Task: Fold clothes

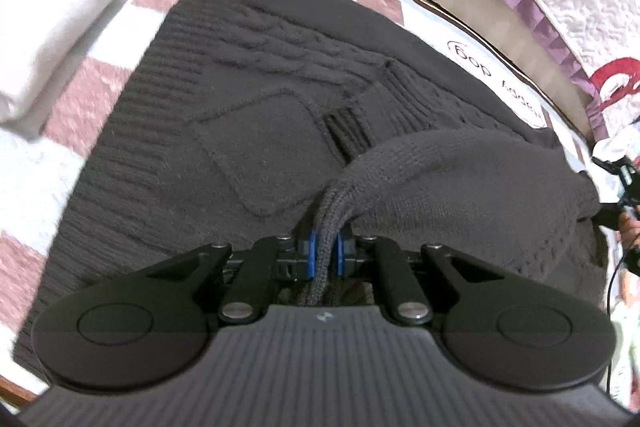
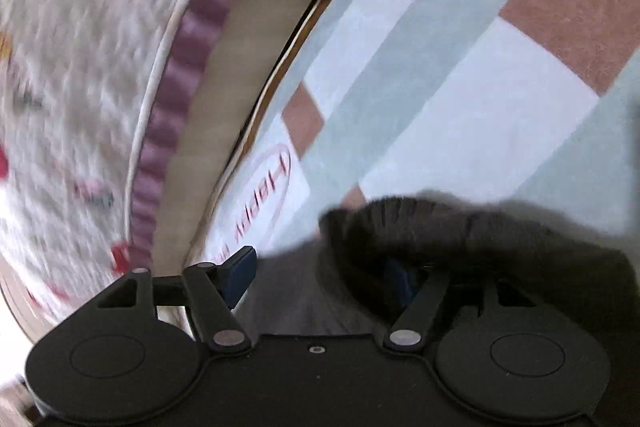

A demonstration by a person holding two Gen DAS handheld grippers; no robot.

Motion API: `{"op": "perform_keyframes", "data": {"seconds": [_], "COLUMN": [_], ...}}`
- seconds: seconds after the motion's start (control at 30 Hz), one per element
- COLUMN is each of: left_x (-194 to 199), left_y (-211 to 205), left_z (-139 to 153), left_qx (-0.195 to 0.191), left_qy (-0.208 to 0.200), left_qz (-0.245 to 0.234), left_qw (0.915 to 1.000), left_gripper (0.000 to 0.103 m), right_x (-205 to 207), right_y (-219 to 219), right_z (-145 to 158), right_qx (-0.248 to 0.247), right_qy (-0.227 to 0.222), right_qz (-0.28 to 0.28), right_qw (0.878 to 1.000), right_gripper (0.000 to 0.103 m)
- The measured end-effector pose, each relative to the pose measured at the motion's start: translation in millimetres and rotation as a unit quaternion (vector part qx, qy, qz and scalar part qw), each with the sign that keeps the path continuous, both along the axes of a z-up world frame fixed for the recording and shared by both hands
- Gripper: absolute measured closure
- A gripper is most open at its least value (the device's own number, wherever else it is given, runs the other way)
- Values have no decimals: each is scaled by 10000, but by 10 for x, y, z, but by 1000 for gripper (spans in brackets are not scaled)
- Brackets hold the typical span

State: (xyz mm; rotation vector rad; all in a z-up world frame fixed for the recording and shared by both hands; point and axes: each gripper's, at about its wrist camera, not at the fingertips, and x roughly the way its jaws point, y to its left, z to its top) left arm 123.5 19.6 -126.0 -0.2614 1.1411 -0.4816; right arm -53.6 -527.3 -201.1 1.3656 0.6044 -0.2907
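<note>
Dark knit is bunching between your left gripper's (image 1: 325, 251) pinching fingers: that is the sleeve (image 1: 460, 179), lying just ahead of them over the sweater (image 1: 240, 99) on the checked blanket (image 1: 80, 95). Your right gripper (image 2: 320, 267) is standing spread, gripping nothing, with a fold draping its right finger.

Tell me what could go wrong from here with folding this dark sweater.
The left gripper pinches only a thin bunched strip of the dark sweater, so it may slip out. The right gripper is open with knit draped over one finger; it could snag and drag the fold askew.
</note>
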Motion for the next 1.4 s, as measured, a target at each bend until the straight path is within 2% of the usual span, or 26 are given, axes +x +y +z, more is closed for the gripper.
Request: {"op": "perform_keyframes", "data": {"seconds": [0.07, 0.1, 0.17, 0.23, 0.4, 0.43, 0.47, 0.57, 0.63, 0.67, 0.73, 0.77, 0.8, 0.93, 1.0, 1.1, 1.2, 1.3, 1.4], "left_x": [-22, -37, -58, -73, -73, -71, -70, -75, -89, -98, -129, -151, -173, -317, -398, -533, -701, -910, -1058], "left_y": [-45, -72, -106, -122, -105, -104, -110, -131, -149, -154, -165, -170, -175, -269, -389, -653, -1000, -1486, -2013], "left_z": [7, 17, 33, 43, 39, 31, 23, 35, 85, 128, 237, 301, 366, 578, 625, 652, 697, 725, 638], "left_qx": [94, 167, 168, 98, 65, 105, 143, 208, 246, 278, 356, 401, 446, 225, 143, 56, -128, -28, 75], "left_qy": [-53, -106, -172, -174, -82, -46, -21, -29, -145, -261, -572, -767, -963, -1582, -1682, -1646, -1442, -1582, -1471], "left_qz": [-86, -137, -247, -331, -354, -346, -345, -388, -424, -426, -417, -403, -390, -590, -780, -1063, -1259, -1604, -2005], "left_qw": [9999, 9997, 9994, 9993, 9993, 9993, 9993, 9990, 9987, 9984, 9969, 9954, 9936, 9854, 9825, 9806, 9814, 9743, 9685], "left_gripper": [94, 94, 94, 94, 93, 92, 91, 89, 86, 83, 66, 61, 58, 56, 56, 56, 56, 56, 56], "right_x": [40, 74, 37, -85, -235, -283, -364, -639, -805, -895, -1112, -1242, -1377, -1913, -2080, -2143, -2075, -1992, -1890], "right_y": [7, 55, 111, 76, -68, -90, -129, -216, -219, -155, -21, 53, 132, 406, 508, 663, 846, 796, 721], "right_z": [34, 88, 170, 137, 58, 79, 108, 179, 247, 305, 396, 413, 425, 353, 248, 115, 121, 95, 21], "right_qx": [-300, -728, -1191, -1143, -1097, -1267, -1436, -1296, -1286, -1463, -1825, -1944, -2034, -2104, -1861, -1335, -1653, -1817, -2123], "right_qy": [205, 410, 293, 85, 88, 186, 272, 195, 195, 299, 501, 586, 675, 964, 964, 914, 1061, 917, 555], "right_qz": [-61, 59, 45, -263, -657, -814, -1051, -1347, -1386, -1289, -1083, -999, -935, -857, -866, -502, -294, -652, -1137], "right_qw": [9993, 9965, 9924, 9931, 9917, 9884, 9837, 9822, 9818, 9804, 9760, 9741, 9723, 9691, 9739, 9855, 9801, 9769, 9690], "right_gripper": [56, 83, 83, 85, 86, 81, 81, 80, 69, 65, 60, 57, 49, 41, 41, 41, 41, 38, 35]}}
